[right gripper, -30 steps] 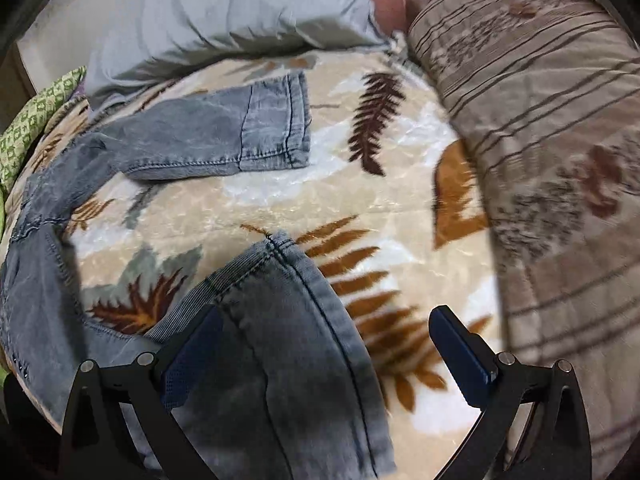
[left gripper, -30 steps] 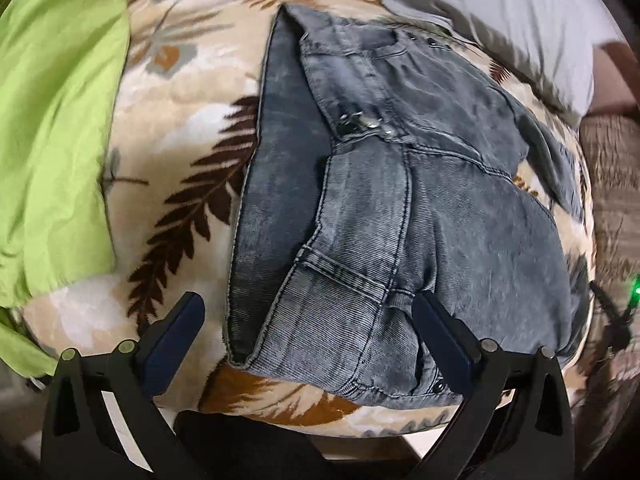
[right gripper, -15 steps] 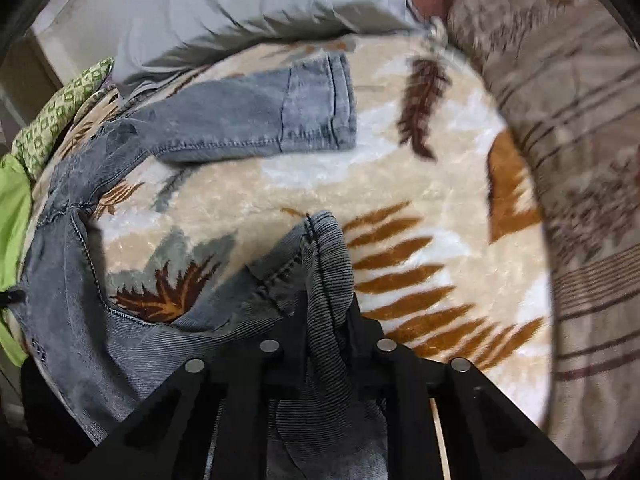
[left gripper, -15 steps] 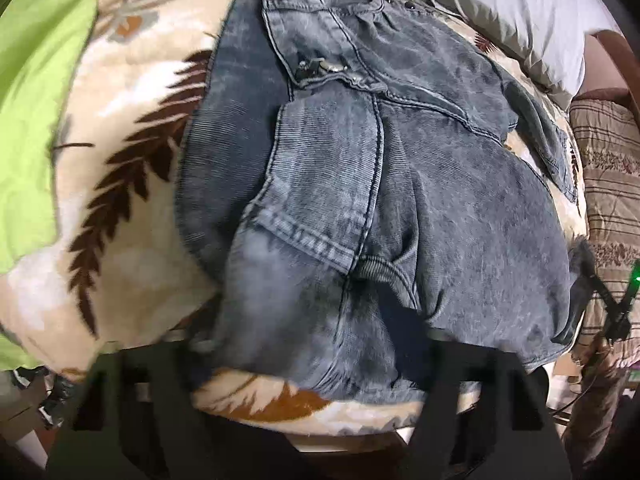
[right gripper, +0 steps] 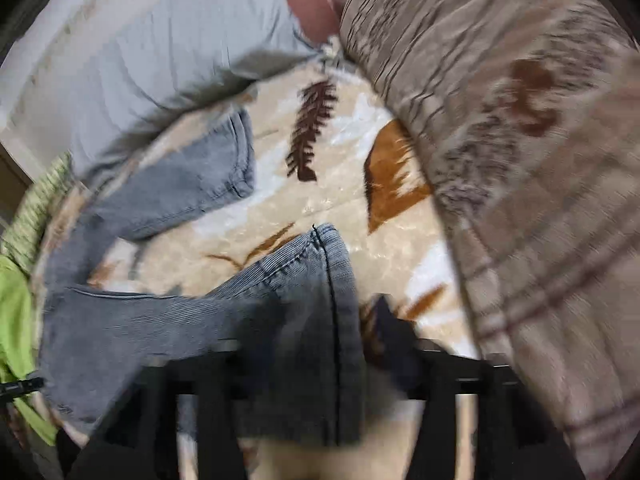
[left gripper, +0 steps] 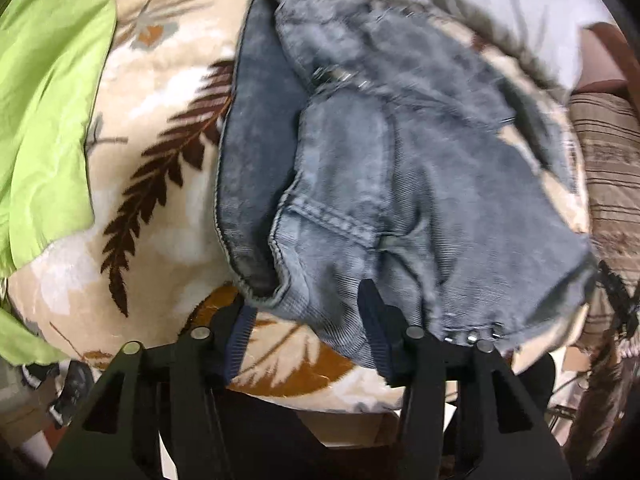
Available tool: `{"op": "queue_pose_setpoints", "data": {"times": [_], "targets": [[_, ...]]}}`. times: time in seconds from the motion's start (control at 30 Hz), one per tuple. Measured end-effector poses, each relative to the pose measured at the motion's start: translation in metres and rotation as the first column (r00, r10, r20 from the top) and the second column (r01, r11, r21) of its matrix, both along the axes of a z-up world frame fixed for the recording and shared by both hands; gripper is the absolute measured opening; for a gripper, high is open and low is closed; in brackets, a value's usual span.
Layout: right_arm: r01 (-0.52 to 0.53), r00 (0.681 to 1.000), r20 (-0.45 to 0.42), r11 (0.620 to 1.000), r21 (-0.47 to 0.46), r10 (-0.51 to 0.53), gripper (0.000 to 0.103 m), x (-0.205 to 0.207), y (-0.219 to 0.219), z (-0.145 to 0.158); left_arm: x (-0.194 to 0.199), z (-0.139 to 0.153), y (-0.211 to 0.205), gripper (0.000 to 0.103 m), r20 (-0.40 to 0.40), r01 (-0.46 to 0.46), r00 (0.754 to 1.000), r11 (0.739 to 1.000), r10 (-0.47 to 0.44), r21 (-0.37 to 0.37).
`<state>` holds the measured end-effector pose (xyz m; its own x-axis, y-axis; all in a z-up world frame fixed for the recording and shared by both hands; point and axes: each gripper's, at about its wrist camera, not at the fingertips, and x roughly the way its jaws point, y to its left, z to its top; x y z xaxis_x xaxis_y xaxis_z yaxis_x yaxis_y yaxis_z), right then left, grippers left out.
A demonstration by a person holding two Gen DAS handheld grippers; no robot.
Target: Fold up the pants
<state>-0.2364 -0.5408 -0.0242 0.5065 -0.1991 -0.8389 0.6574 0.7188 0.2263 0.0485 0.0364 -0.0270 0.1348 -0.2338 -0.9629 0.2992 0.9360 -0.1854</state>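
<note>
The right gripper [right gripper: 324, 344] is smeared by motion blur, so whether its jaws press the pants [right gripper: 280, 320] cuff between them cannot be told; its left finger seems lost behind the denim. Beyond the left gripper [left gripper: 308, 332], the waistband hides part of the right finger [left gripper: 374, 320], and the far pants are blurred.

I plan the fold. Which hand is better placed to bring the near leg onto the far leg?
Probably right. The near leg lies between the right tongs, which have just been opening; the far leg lies ahead.
</note>
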Motion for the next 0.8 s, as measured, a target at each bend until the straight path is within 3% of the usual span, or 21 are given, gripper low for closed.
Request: {"op": "queue_pose_setpoints", "data": {"times": [0.07,0.1,0.13,0.17,0.2,0.23,0.33,0.4,0.5,0.53,0.63,0.7,0.77,0.8], "targets": [[-0.002,1.0,-0.011,1.0,0.028,0.002,0.075,-0.013,0.007,-0.007,-0.003,0.004,-0.002,0.072,0.018,0.015,1.0,0.999,-0.014,-0.029],[-0.003,1.0,-0.016,0.999,0.052,0.003,0.075,-0.016,0.009,-0.014,-0.003,0.003,-0.005,0.073,0.018,0.018,1.0,0.999,-0.018,-0.027],[-0.007,1.0,-0.011,0.998,0.067,0.008,0.068,-0.018,0.013,-0.02,-0.003,-0.001,-0.011,0.073,0.013,0.021,1.0,1.0,-0.021,-0.013],[-0.021,1.0,0.002,0.997,0.076,0.021,0.056,-0.019,0.017,-0.025,-0.004,-0.008,-0.019,0.073,0.003,0.025,1.0,1.0,-0.025,0.016],[-0.041,0.999,0.007,0.996,0.08,0.04,0.012,-0.017,0.021,-0.028,-0.003,-0.013,-0.025,0.073,0.001,0.03,1.0,0.999,-0.03,0.038],[-0.042,0.999,-0.006,0.998,0.042,0.042,0.012,-0.011,0.028,-0.027,-0.004,-0.015,-0.03,0.073,0.012,0.04,0.999,0.996,-0.041,0.079],[-0.028,0.999,0.031,0.999,-0.038,0.03,0.011,-0.021,0.033,-0.001,-0.009,-0.003,-0.035,0.073,0.065,0.066,0.995,0.994,-0.072,0.086],[-0.009,1.0,0.01,0.998,-0.061,0.01,0.01,-0.028,0.028,0.002,-0.01,-0.001,-0.035,0.073,0.09,0.066,0.993,0.992,-0.076,0.107],[-0.002,0.991,-0.132,1.0,-0.027,-0.002,0.01,-0.028,0.018,-0.029,-0.007,-0.027,-0.031,0.073,0.02,0.051,0.998,0.984,-0.055,0.169],[0.003,0.991,-0.134,1.0,-0.029,-0.007,0.011,-0.029,0.019,-0.031,-0.006,-0.036,-0.027,0.074,-0.021,0.051,0.999,0.983,-0.048,0.178],[0.022,0.996,-0.084,0.997,-0.08,-0.028,0.018,-0.03,0.025,-0.006,-0.006,-0.025,-0.019,0.074,-0.009,0.059,0.998,0.991,-0.058,0.122],[0.009,1.0,-0.026,0.994,-0.109,-0.012,0.02,-0.026,0.027,0.018,0.0,0.002,-0.011,0.074,0.046,0.065,0.997,0.995,-0.068,0.069],[-0.019,0.999,0.03,0.993,-0.12,0.023,0.03,-0.009,0.027,0.038,0.011,0.023,-0.007,0.074,0.099,0.059,0.993,0.997,-0.064,0.047],[-0.034,0.998,0.047,0.993,-0.113,0.04,0.04,0.001,0.027,0.044,0.018,0.031,-0.006,0.076,0.12,0.053,0.991,0.998,-0.058,0.044]]}}
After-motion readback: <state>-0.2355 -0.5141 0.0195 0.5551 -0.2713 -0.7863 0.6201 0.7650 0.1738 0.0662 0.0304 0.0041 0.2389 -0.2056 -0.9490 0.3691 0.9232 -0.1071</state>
